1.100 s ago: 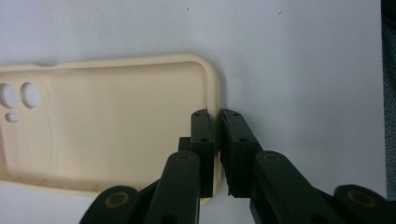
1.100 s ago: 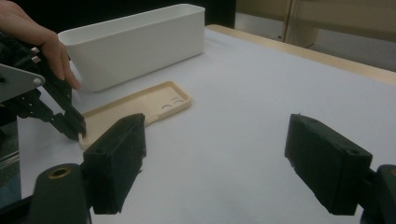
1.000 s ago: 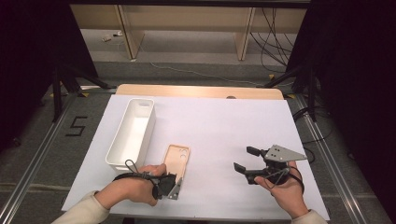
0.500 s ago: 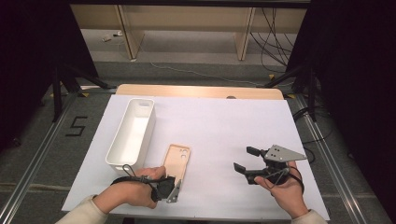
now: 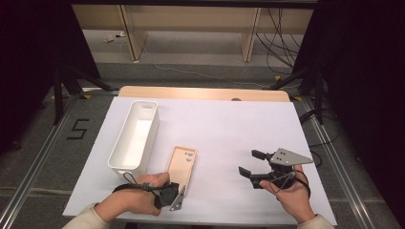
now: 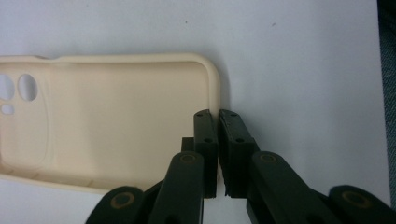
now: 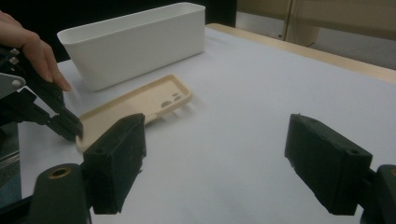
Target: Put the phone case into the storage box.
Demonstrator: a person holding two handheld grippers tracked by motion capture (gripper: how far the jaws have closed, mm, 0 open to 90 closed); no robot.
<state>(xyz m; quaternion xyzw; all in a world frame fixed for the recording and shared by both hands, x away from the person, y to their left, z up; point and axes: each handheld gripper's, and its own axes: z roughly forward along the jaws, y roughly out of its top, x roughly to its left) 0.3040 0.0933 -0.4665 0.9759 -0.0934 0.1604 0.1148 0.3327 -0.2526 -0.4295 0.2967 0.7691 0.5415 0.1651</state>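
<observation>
High view: the left hand point(image 5: 131, 200) lies low at the near tabletop point(image 5: 219, 124) edge, its gripper point(image 5: 177, 198) level and reaching to the near end of the phone case point(image 5: 182, 164). The case lies open side up just right of the white bin point(image 5: 135, 136), long axis running away from the person, camera holes at the far end. The right gripper point(image 5: 252, 164) is held above the tabletop, jaws pointing left and apart. Against the earlier frames, the left hand has edged slightly toward the case; the right is unchanged.

Left gripper view: the jaws are clamped on the case's point(image 6: 107, 126) rim wall, one inside, one outside.

Right gripper view: the jaws stand wide apart with nothing between them; beyond lie the case point(image 7: 140, 105) and the bin point(image 7: 135, 39), and the left gripper point(image 7: 70, 126) grips the case's near end.
</observation>
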